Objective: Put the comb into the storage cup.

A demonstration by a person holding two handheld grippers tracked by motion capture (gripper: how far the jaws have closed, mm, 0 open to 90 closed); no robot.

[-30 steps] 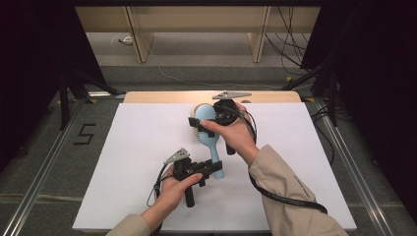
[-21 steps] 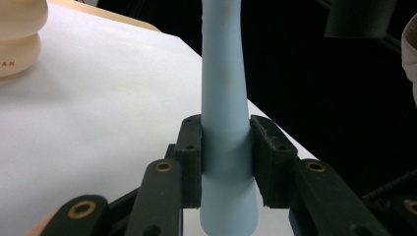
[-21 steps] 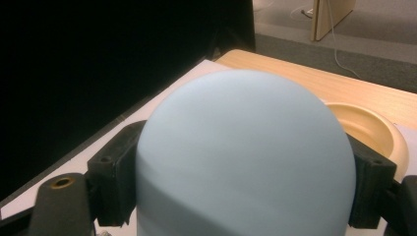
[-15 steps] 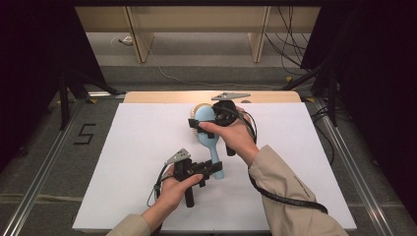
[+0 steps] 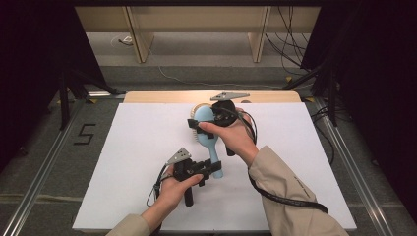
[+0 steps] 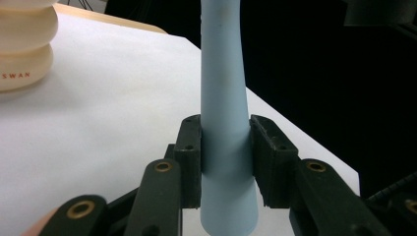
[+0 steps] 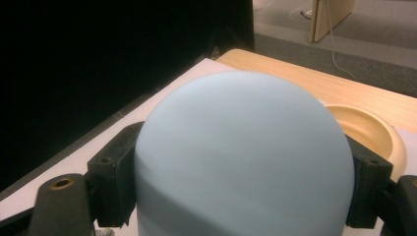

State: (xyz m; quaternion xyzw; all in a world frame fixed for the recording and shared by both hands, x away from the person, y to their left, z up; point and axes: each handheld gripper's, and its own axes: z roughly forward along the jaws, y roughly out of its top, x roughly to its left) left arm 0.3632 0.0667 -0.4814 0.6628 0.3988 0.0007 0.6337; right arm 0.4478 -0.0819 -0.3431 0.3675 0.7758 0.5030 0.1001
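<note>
Nothing has moved since the earlier frames, we note: left gripper (image 5: 215,168) stays clenched on the handle of the blue hairbrush (image 5: 208,135), right gripper (image 5: 194,125) clamps its round head, brush held above the white bench (image 5: 128,162), near the cream container (image 5: 200,106).

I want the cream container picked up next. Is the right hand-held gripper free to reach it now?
Probably not yet: the right hand-held gripper is shut on the blue brush head, though the cream container sits just beyond it.
</note>
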